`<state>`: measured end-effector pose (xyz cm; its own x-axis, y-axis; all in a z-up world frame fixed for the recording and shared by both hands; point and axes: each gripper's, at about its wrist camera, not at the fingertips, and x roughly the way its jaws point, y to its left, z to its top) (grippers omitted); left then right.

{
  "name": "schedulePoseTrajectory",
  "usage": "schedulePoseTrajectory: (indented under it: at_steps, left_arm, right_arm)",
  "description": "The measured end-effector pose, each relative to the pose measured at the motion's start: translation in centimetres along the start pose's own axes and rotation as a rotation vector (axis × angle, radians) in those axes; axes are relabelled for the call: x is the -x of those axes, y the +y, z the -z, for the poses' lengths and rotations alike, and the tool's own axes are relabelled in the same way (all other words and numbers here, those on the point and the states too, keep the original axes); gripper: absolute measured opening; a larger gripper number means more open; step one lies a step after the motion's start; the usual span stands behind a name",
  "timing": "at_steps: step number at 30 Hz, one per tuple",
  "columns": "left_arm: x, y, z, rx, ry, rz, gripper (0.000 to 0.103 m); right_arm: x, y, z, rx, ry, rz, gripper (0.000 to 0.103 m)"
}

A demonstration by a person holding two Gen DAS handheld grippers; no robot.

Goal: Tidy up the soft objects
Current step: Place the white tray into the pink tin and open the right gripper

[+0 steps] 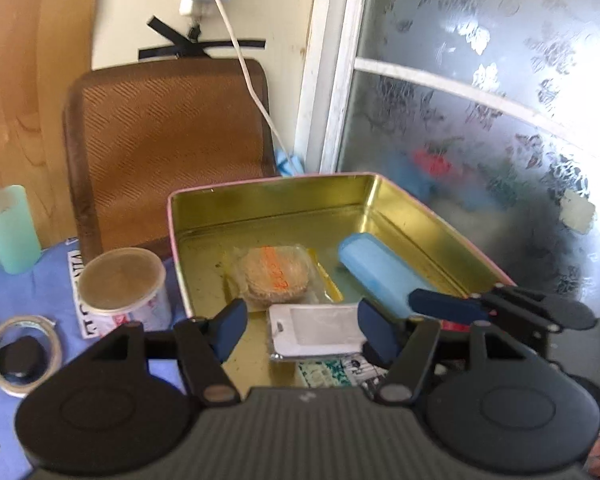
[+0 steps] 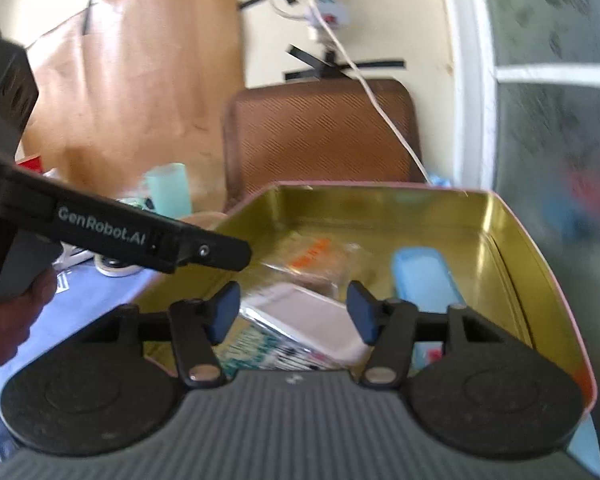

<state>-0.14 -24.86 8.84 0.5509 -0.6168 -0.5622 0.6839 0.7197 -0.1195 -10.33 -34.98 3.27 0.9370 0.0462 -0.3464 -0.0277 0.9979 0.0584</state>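
Note:
A gold metal tin [image 1: 260,204] with a pink rim stands open on the blue cloth. Inside lie a round biscuit in clear wrap [image 1: 276,276], a light blue soft bar [image 1: 380,272], a white and silver packet [image 1: 316,332] and a green patterned packet [image 1: 332,372]. My left gripper [image 1: 302,330] is open above the white packet, not touching it. My right gripper [image 2: 294,314] is open above the same white packet [image 2: 312,320] inside the tin [image 2: 512,240]. The blue bar [image 2: 424,276] and biscuit [image 2: 320,260] lie beyond it.
A capped white tub [image 1: 124,288], a tape roll [image 1: 24,356] and a mint green cup [image 1: 10,236] stand left of the tin on the blue cloth. A brown chair back [image 1: 168,140] is behind. A frosted glass door [image 1: 500,120] is at the right.

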Motion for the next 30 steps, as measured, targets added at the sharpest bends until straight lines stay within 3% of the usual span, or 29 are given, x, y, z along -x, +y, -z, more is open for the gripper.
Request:
schedulePoseTrajectory:
  at_steps: [8,14,18,23,26,30]
  left_arm:
    - [4.9,3.7,3.5,0.063,-0.042,0.002,0.064]
    - [8.0,9.7,8.0,0.176,-0.03,-0.135,0.064]
    - [9.9,15.0,11.1,0.285,-0.012,-0.271,0.064]
    - [11.4,20.0,14.6,0.34,-0.004,-0.465,0.064]
    - [12.5,20.8,15.9,0.363,-0.076,-0.461,0.064]
    - [13.1,20.4,16.0,0.348,-0.1,-0.479,0.064]
  right_arm:
    - [0.5,1.6,-0.2,-0.009,-0.039,-0.009,0.055]
    - [0.0,4.2,-1.2,0.019,-0.045,-0.062,0.053]
    - [-0.8,7.4,-1.8,0.067,-0.036,-0.14,0.052]
    - [-3.3,12.3,-1.7,0.108,0.007,-0.242,0.052]
    - [-6.2,15.3,-1.4,0.128,0.044,-0.284,0.051]
    - [-11.5,18.6,-1.6,0.14,0.098,-0.252,0.052]
